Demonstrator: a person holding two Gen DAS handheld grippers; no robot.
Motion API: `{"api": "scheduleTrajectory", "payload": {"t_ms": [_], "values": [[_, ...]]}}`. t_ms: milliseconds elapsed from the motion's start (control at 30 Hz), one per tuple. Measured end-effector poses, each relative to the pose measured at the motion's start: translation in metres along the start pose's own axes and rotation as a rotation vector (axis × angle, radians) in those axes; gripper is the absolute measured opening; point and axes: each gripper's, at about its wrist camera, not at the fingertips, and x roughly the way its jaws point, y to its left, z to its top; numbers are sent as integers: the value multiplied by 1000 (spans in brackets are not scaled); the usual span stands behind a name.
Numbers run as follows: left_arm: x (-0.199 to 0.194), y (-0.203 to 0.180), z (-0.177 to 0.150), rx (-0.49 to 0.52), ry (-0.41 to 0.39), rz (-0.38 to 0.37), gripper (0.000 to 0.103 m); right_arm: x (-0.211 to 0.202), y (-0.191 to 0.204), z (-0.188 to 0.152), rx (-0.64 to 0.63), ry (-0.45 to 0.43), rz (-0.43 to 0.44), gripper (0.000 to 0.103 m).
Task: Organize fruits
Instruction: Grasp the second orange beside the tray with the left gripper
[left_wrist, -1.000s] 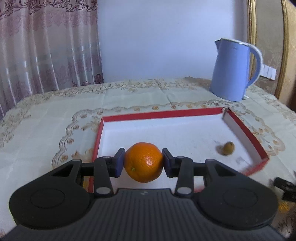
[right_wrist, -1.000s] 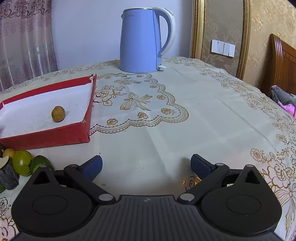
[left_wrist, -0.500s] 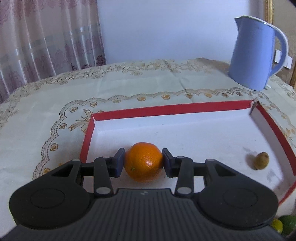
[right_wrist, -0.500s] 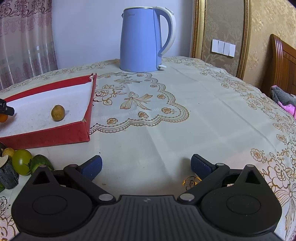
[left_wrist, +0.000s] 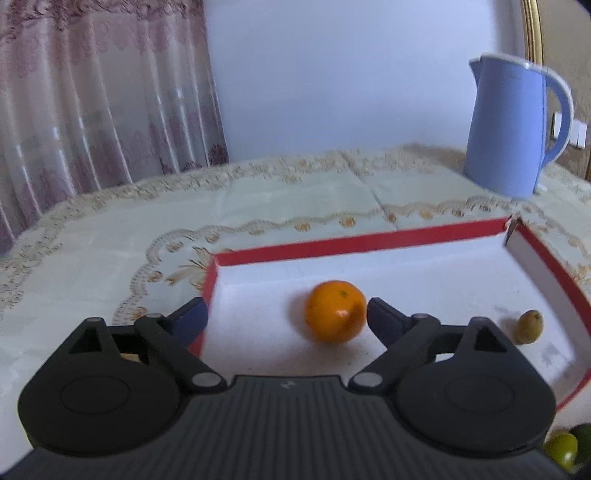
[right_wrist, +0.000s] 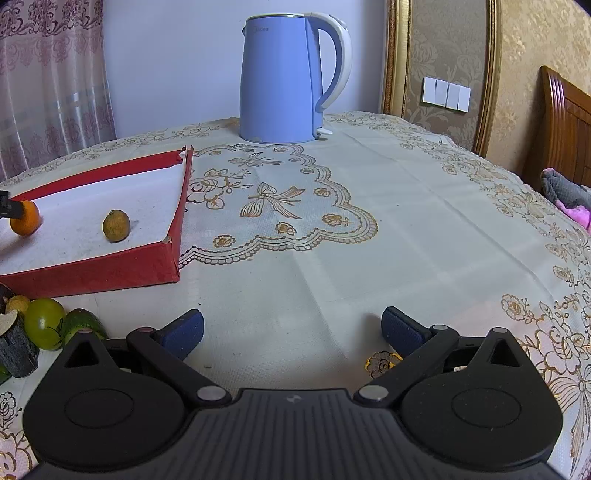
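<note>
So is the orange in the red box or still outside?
In. The orange sits on the white floor inside the red box, between the opening, no longer gripping left gripper fingers.

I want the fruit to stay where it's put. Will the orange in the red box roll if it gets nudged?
Probably yes: the orange is round and sits on the flat white floor of the red box with nothing bracing it. The left gripper is opening, no longer clamping it. The box walls would likely stop it. Its skin looks smooth, perhaps slightly slippery.

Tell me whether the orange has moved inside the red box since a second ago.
Yes. The orange went from over the red box's near edge to further in, nearer its far wall.
</note>
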Motion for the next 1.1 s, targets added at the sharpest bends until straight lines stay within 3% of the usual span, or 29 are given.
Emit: {"api": "scheduleTrajectory", "payload": {"t_ms": [267, 467, 800, 1100], "values": [[-89, 17, -38, 29, -165, -17, 101, 0, -1, 0, 2, 0, 2, 103], [-124, 25, -68, 0, -190, -32, 101, 0, -1, 0, 2, -1, 2, 103], [-99, 31, -94, -23, -87, 5, 99, 0, -1, 0, 2, 0, 2, 103], [-80, 40, -95, -67, 4, -44, 95, 0, -2, 0, 1, 0, 1, 103]]}}
